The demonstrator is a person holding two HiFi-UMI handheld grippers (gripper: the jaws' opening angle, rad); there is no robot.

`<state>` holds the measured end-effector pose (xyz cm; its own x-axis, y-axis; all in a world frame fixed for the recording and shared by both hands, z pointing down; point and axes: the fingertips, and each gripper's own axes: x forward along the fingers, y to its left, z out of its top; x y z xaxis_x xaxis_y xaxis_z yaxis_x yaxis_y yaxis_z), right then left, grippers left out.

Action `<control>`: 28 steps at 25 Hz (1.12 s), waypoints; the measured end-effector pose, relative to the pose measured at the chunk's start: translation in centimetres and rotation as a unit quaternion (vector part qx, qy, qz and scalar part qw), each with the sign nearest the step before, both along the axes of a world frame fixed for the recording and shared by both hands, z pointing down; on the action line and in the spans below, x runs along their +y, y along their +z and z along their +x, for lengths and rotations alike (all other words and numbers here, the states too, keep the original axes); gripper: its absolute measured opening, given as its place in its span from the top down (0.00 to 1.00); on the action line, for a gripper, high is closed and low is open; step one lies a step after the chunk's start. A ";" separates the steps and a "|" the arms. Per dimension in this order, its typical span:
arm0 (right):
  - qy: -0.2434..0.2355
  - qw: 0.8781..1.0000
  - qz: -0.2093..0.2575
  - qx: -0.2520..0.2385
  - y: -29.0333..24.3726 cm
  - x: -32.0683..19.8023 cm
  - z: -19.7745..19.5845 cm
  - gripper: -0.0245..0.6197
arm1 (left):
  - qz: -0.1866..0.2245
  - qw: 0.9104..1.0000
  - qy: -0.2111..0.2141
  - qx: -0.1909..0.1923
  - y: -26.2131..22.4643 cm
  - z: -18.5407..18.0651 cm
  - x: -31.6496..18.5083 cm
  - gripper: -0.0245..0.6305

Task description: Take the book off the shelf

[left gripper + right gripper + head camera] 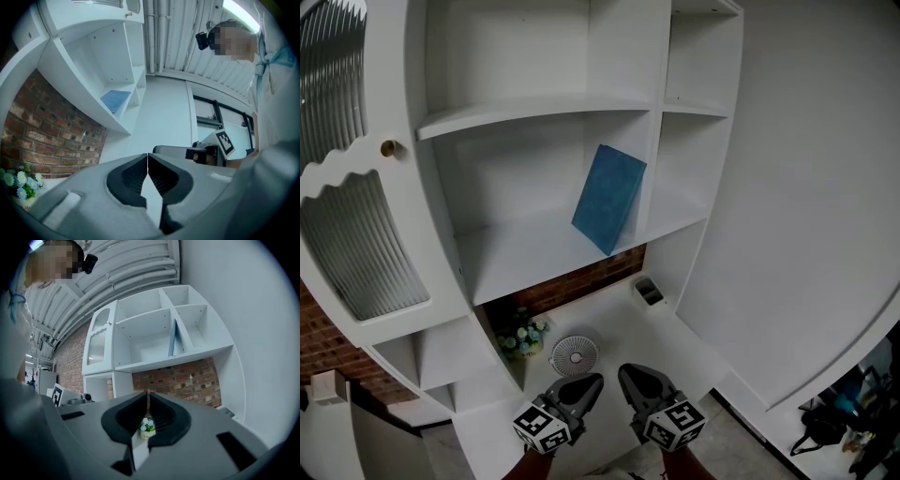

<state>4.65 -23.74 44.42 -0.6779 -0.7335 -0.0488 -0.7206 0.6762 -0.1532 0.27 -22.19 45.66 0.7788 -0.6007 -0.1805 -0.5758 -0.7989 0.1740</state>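
A blue book (609, 197) stands tilted on the middle white shelf (525, 258), its top leaning against the upright divider. In the left gripper view the blue book (115, 100) sits far off, and in the right gripper view only the narrow edge of the book (173, 338) shows. My left gripper (584, 383) and right gripper (633, 377) hang side by side low in the head view, well below the shelf and far from the book. Both are shut with nothing held; the left gripper (148, 157) and the right gripper (148, 394) each have their jaw tips touching.
Below the shelf, a countertop in front of a brick wall carries a small flower pot (523, 337), a round white fan (575, 354) and a small dark box (648, 292). A ribbed-glass cabinet door (356, 234) with a brass knob (388, 148) stands at the left. A plain white wall is at the right.
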 end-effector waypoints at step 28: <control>-0.015 0.999 0.040 0.031 -6.3 -1.8 -1.3 0.93 | 0.034 0.999 -0.005 -0.012 -3.5 -1.3 -1.8 0.95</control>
